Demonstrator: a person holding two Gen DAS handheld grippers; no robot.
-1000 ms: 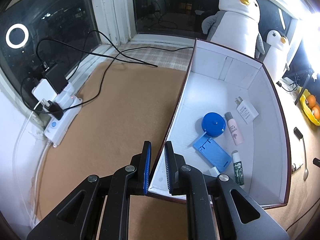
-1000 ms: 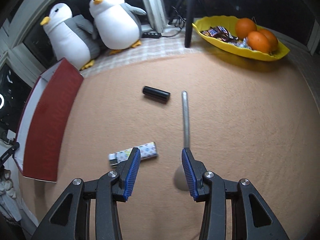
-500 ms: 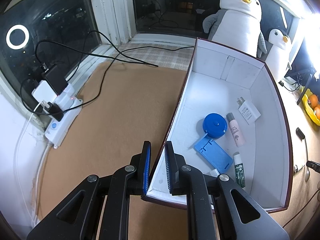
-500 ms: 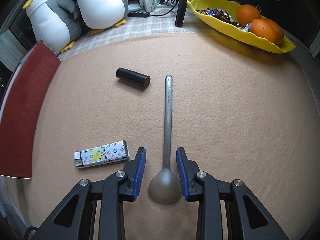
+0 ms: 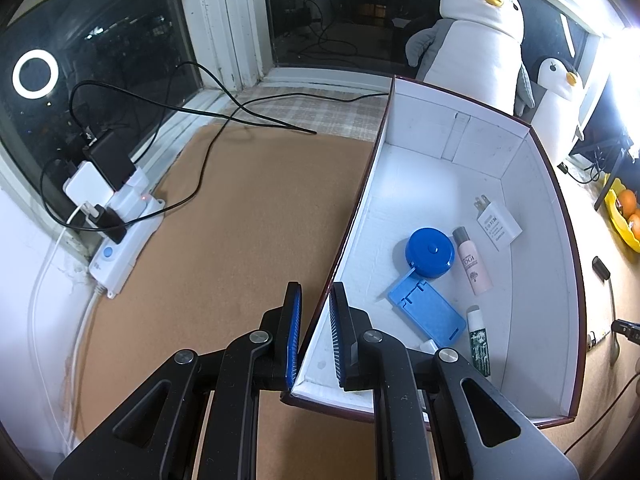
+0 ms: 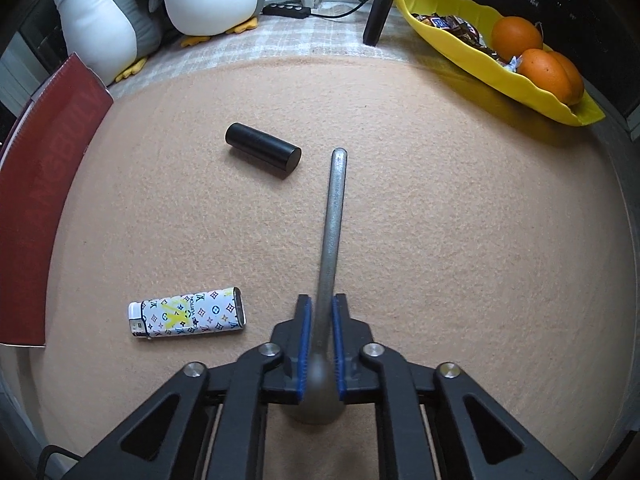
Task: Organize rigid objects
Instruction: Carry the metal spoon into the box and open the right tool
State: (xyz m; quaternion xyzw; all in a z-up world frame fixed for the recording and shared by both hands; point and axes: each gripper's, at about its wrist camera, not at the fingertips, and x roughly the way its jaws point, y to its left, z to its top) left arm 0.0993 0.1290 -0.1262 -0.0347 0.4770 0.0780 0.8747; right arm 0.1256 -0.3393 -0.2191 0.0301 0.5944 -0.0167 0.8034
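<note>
We are in a lived-in room at home, at night. Two plush penguins (image 5: 476,36) sit against dark window panes (image 5: 340,12), and a ring light's reflection (image 5: 35,74) glows in the glass. A power strip (image 5: 120,240) crowded with chargers lies along the sill. A yellow dish (image 6: 500,60) of oranges (image 6: 516,34) and wrapped sweets rests on the felt-covered bench (image 6: 440,240).

A dull grey matt metal spoon (image 6: 333,236) and glossy black plastic cylinder (image 6: 262,155) lie on the fuzzy tan felt-covered worktop (image 6: 460,240).
</note>
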